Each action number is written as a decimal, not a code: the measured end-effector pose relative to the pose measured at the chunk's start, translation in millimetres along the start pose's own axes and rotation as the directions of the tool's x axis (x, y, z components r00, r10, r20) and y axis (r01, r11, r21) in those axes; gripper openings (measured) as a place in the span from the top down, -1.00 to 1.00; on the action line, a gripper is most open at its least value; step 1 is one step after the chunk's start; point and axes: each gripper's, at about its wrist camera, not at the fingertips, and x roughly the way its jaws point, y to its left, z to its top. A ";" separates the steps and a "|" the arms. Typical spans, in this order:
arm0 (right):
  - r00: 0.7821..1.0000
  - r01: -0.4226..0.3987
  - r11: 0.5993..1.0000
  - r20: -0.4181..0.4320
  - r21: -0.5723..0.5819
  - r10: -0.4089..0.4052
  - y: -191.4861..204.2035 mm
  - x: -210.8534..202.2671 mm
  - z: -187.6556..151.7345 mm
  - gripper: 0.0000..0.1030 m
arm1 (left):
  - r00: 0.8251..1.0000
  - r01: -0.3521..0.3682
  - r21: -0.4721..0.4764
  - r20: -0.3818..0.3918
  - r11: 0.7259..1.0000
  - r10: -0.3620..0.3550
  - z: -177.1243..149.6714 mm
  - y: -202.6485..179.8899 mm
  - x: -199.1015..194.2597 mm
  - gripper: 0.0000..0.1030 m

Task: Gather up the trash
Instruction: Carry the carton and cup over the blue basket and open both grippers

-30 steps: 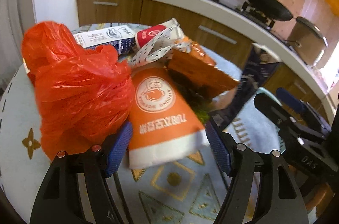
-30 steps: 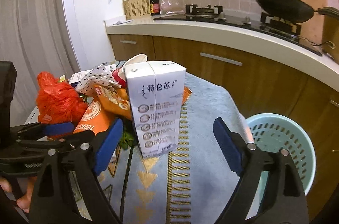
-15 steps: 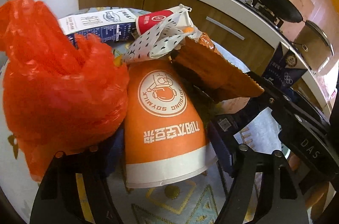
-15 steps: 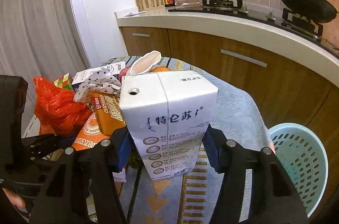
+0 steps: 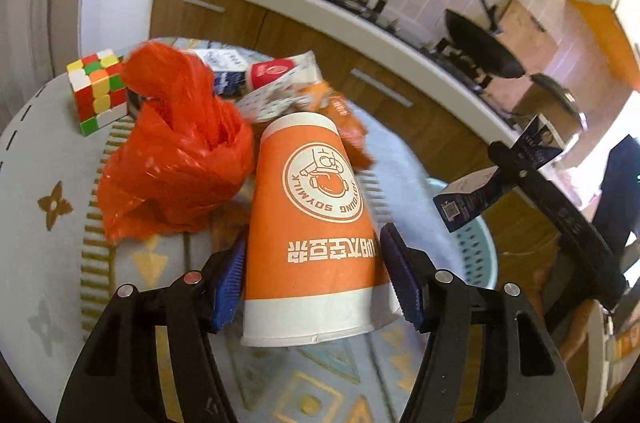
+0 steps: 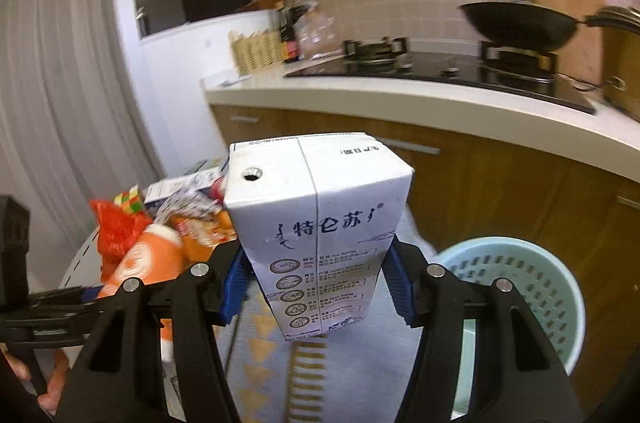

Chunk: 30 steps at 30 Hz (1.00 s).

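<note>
My left gripper [image 5: 312, 279] is shut on an orange soymilk paper cup [image 5: 316, 223], held upside down above the table. My right gripper [image 6: 316, 283] is shut on a white milk carton [image 6: 316, 231], lifted off the table; the carton also shows in the left wrist view [image 5: 480, 195] at the right. A pale blue perforated basket [image 6: 528, 287] stands on the floor right of the table, also in the left wrist view [image 5: 476, 255]. A crumpled red plastic bag [image 5: 172, 159], an orange snack wrapper [image 5: 344, 119] and a spotted paper wrapper [image 5: 280, 91] lie on the table.
A Rubik's cube [image 5: 100, 91] sits at the table's far left on the patterned tablecloth [image 5: 52, 263]. A blue-and-white carton [image 5: 224, 67] lies behind the red bag. The kitchen counter [image 6: 440, 103] with stove and wok [image 6: 520, 23] runs behind the table.
Both grippers have closed and lifted: the left raised the orange cup away from the pile, the right raised the milk carton and moved it toward the basket side.
</note>
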 end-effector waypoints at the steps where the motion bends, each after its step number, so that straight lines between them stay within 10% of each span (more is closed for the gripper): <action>1: 1.000 0.014 1.000 0.005 0.013 -0.014 -8.4 -6.2 -0.1 -0.06 | 1.000 0.011 0.009 0.009 1.000 -0.011 -0.9 -6.7 -1.8 -0.19; 16: 0.954 0.298 0.924 -0.094 0.240 -0.283 -153.5 -27.7 -57.8 -0.06 | 0.981 0.190 0.259 -0.073 0.947 -0.177 30.2 -143.8 80.7 -0.20; 30: 0.920 0.368 0.863 -0.267 0.345 -0.285 -212.5 3.0 -120.8 -0.08 | 0.939 0.263 0.322 -0.302 0.910 -0.164 -9.7 -189.9 197.6 -0.26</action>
